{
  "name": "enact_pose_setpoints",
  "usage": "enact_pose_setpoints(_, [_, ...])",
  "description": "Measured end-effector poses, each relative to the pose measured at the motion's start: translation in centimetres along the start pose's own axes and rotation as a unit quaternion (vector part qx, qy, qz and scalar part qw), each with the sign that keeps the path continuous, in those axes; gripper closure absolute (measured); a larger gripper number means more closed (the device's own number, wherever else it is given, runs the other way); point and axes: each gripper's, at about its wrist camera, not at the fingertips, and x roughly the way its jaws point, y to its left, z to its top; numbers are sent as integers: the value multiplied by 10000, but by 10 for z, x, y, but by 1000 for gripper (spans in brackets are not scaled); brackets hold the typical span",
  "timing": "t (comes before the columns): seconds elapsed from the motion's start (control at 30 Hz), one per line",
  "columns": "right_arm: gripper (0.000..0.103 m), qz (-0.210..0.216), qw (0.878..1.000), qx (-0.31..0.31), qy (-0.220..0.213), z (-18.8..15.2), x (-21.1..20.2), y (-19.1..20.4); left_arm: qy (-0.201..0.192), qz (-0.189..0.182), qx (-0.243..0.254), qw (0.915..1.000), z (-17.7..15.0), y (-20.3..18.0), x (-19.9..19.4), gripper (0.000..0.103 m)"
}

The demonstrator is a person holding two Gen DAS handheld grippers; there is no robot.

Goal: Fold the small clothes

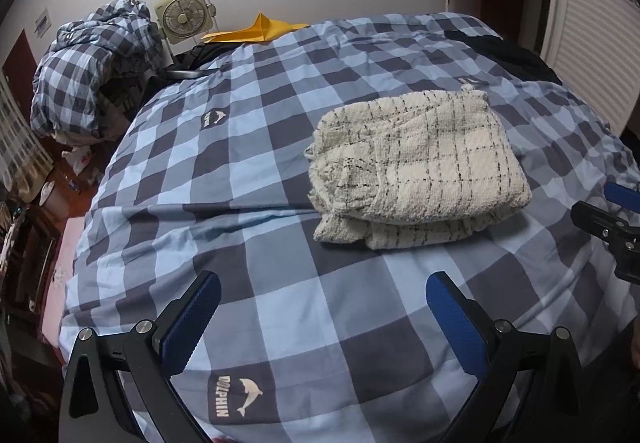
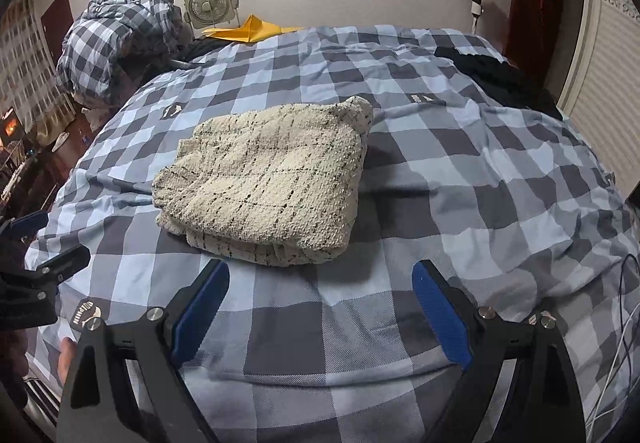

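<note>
Two wide, empty claws face a nubbly cream folded knit on checked bedding.

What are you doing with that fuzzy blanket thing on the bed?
A person is folding small clothes with a two-finger gripper in each hand. The cream knit garment with thin dark lines lies folded into a neat bundle on the blue checked bedspread. Nothing is being held: the left gripper and the right gripper both hover open just in front of the bundle, not touching it. By the look of it, this piece is done.
</note>
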Motion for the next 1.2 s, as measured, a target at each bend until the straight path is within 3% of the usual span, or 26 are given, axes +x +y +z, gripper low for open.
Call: enact_pose_setpoints(1.2, [12, 80, 9999, -34, 111, -1, 2, 1, 15, 36, 44, 10000, -2, 3, 1, 0])
